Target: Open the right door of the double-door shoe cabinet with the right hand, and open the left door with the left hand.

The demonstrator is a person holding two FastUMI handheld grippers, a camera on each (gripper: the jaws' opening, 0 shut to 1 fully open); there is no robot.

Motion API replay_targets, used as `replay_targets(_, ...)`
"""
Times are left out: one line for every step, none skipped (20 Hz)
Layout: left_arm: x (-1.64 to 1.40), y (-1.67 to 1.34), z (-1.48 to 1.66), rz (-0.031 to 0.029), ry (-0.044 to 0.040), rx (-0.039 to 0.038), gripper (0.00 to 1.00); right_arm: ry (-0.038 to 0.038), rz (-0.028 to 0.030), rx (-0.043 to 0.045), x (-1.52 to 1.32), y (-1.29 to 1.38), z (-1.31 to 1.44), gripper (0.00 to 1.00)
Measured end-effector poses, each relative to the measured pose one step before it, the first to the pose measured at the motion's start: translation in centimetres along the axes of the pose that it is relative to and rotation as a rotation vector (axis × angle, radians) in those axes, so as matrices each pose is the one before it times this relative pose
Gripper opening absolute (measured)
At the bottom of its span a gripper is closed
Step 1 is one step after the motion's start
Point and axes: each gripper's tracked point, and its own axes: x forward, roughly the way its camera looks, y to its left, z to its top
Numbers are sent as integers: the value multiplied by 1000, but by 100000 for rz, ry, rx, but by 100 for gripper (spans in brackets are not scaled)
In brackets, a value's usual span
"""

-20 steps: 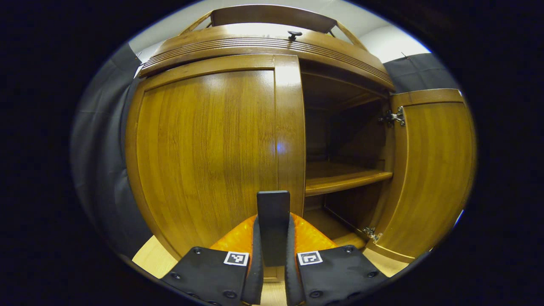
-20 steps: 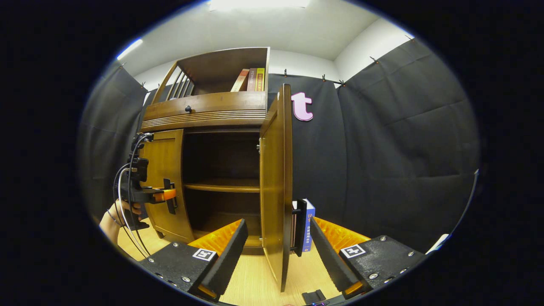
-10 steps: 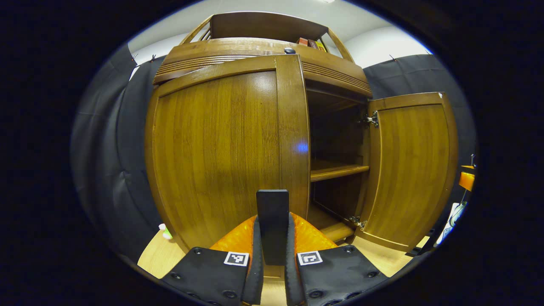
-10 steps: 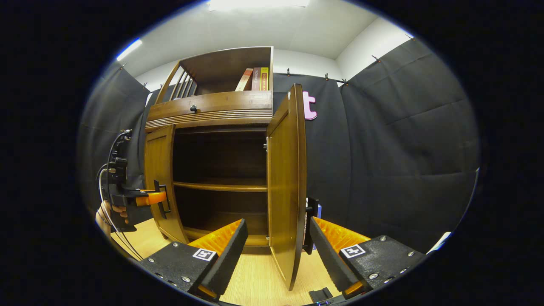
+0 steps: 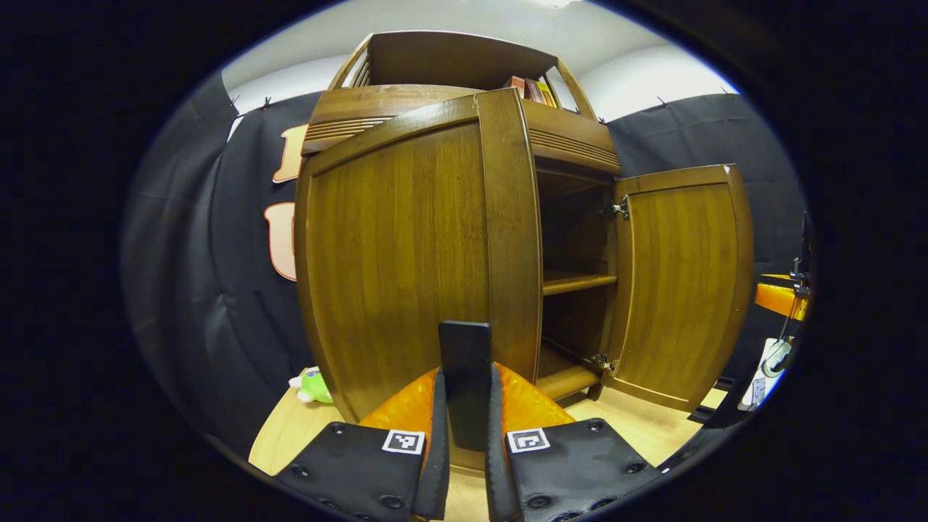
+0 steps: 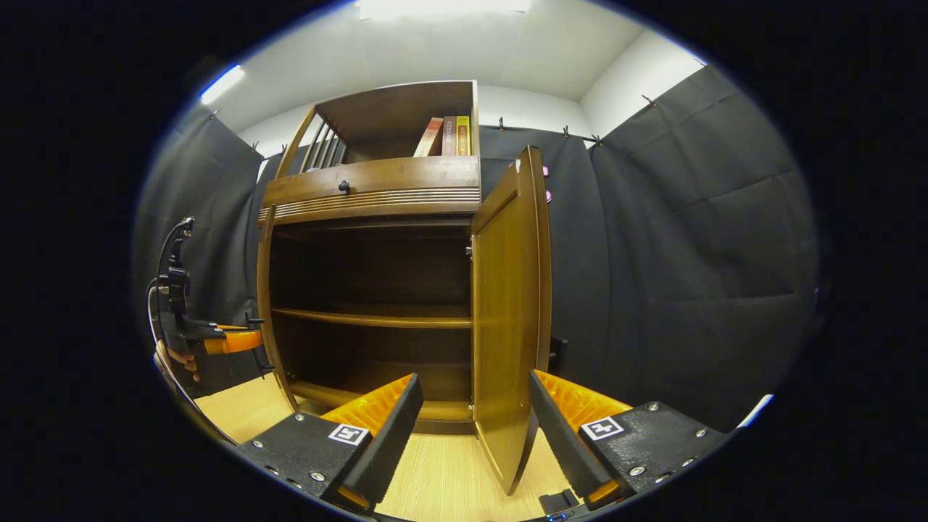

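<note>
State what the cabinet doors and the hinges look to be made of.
Left door and right door: likely wood or wood veneer, glossy varnish; vertical grain and light glare show. Hinges: apparently bright metal, silvery and shiny.

A: How many doors [image 6: 507,319] on the cabinet [image 6: 373,192]?
B: Two, both swung open. The left door [image 5: 406,254] is seen in the left gripper view, the right one from the right gripper view.
A: Handles?
B: One dark handle [image 5: 465,384] on the left door, near its edge. The right door's handle I can't count.
A: Shelves inside?
B: One shelf [image 6: 377,317] across the middle, plus the floor board below.
A: Drawer knobs?
B: One knob [image 6: 344,186] on the band above the doors.
A: Books on top?
B: Three books [image 6: 446,136], at the far right of the upper rack.
A: Toys?
B: One green toy [image 5: 313,385] on the floor, left of the cabinet.
A: Grippers?
B: Two.
</note>
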Motion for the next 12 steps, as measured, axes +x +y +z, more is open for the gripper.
replay_targets(-554,374,42,66,305,-329,28,-20,222,-63,40,172,75,91)
replay_targets(-432,262,-90,161,186,-519,28,-311,370,4,17,170,240,91)
replay_targets(-501,382,-1,375,-133,-106,28,-488,415,-51,-13,156,180,91)
replay_targets(-372,304,12,749,-139,144,28,-366,167,-44,31,66,140,91)
replay_targets(-508,376,-27,1140,-258,605,29,-161,271,-113,103,176,-29,91)
replay_targets(-487,415,-127,1213,43,928,28,113,416,-138,129,246,-122,91)
replay_targets(-574,441,-18,1066,42,1123,27,148,587,-218,-41,173,-108,91)
replay_targets(-467,363,54,736,-83,1378,27,319,729,-222,105,266,-188,91)
replay_targets(-509,580,-55,618,53,561,26,409,769,-116,-29,314,-256,91)
replay_targets(-322,368,135,616,-16,-549,26,362,773,-36,142,327,-231,91)
replay_targets(-283,506,102,1041,-56,-775,28,304,765,80,40,260,-75,91)
replay_targets(-526,399,-88,1262,151,-1036,25,217,752,40,116,321,-83,91)
